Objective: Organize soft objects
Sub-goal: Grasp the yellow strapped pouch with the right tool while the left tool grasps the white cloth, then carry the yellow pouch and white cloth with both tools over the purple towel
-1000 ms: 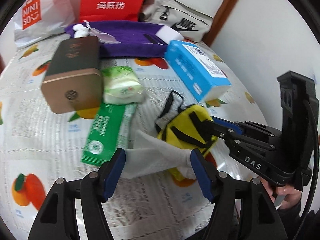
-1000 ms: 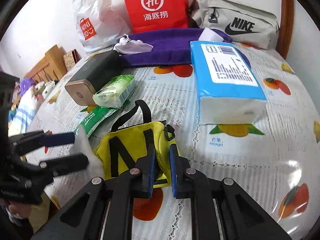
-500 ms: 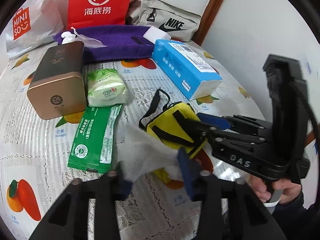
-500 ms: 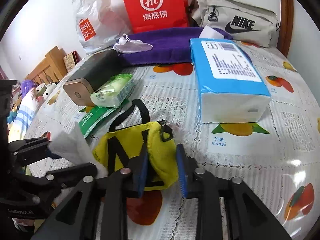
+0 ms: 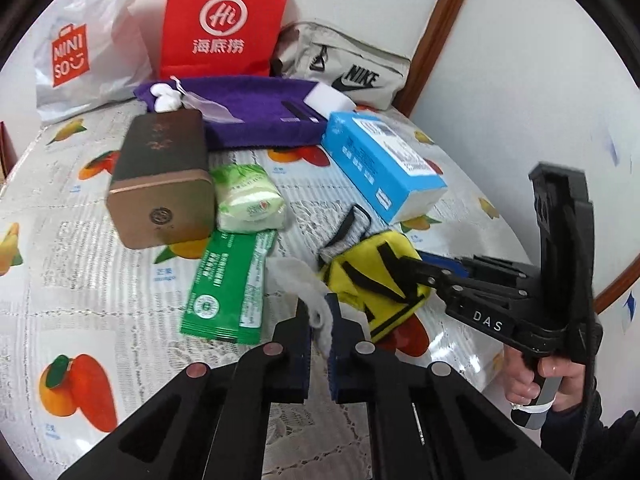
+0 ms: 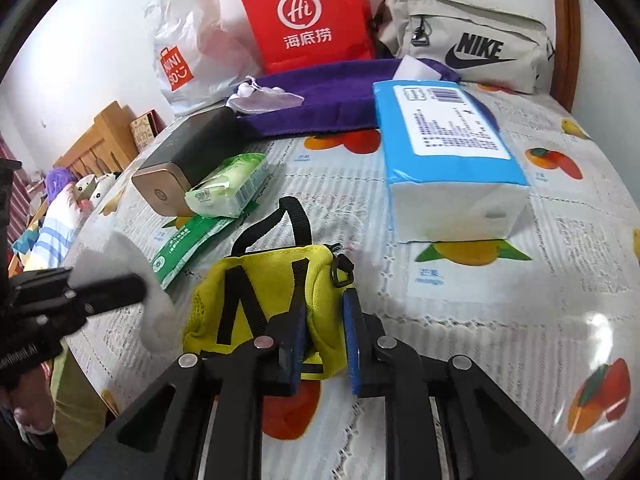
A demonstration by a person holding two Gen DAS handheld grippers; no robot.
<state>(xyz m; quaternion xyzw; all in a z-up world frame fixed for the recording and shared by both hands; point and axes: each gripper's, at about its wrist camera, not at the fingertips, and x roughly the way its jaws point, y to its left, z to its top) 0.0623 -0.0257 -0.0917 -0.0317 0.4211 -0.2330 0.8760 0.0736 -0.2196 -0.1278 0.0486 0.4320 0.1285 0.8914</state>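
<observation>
A small yellow pouch [image 6: 264, 300] with black straps lies on the fruit-print tablecloth [image 6: 500, 320]; it also shows in the left wrist view [image 5: 376, 280]. My right gripper [image 6: 324, 332] straddles the pouch's near right corner, its jaws slightly apart around the fabric. My left gripper [image 5: 319, 312] is shut on a white tissue [image 5: 308, 292], held just left of the pouch. The tissue [image 6: 120, 264] and left gripper [image 6: 132, 288] show at the left of the right wrist view.
Behind the pouch lie a green sachet [image 5: 228, 284], a green wipes pack [image 5: 248, 196], a bronze tin [image 5: 164, 184], a blue tissue pack [image 6: 444, 152], a purple towel [image 5: 256, 112], a red bag [image 5: 224, 20], a Miniso bag [image 5: 80, 48] and a Nike bag [image 6: 468, 36].
My left gripper has closed on the white tissue and lifted it. My right gripper's jaws have opened from a tight pinch on the pouch.
</observation>
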